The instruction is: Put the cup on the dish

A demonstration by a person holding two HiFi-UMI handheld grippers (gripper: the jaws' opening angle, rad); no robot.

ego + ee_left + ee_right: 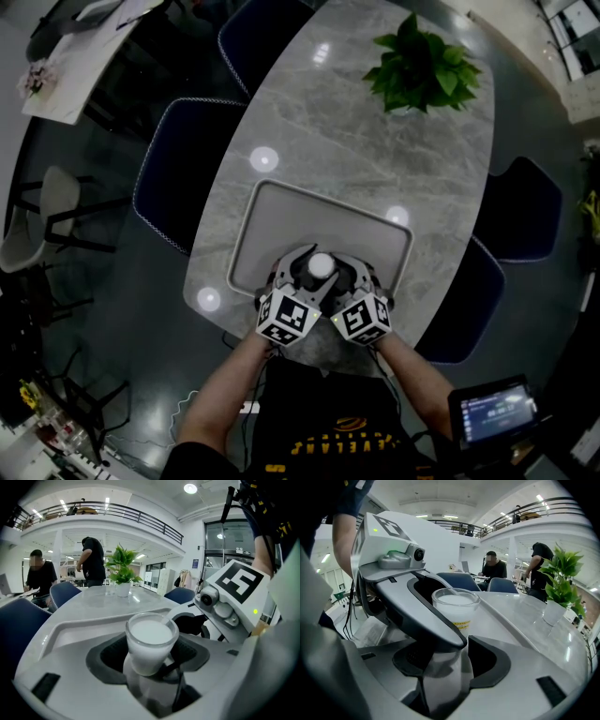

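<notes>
A frosted white cup with white inside is upright over the near end of a grey rectangular dish. In the left gripper view the cup sits deep between the dark pads of my left gripper, which close on its sides. In the right gripper view my right gripper stands open just short of the cup. One left gripper finger crosses between the right gripper and the cup. In the head view both grippers meet at the cup, with the right gripper on its right. The cup's base is hidden.
The dish lies on an oval marble table near its front edge. A potted plant stands at the far end. Dark blue chairs ring the table. A small lit screen is at lower right. People are in the background.
</notes>
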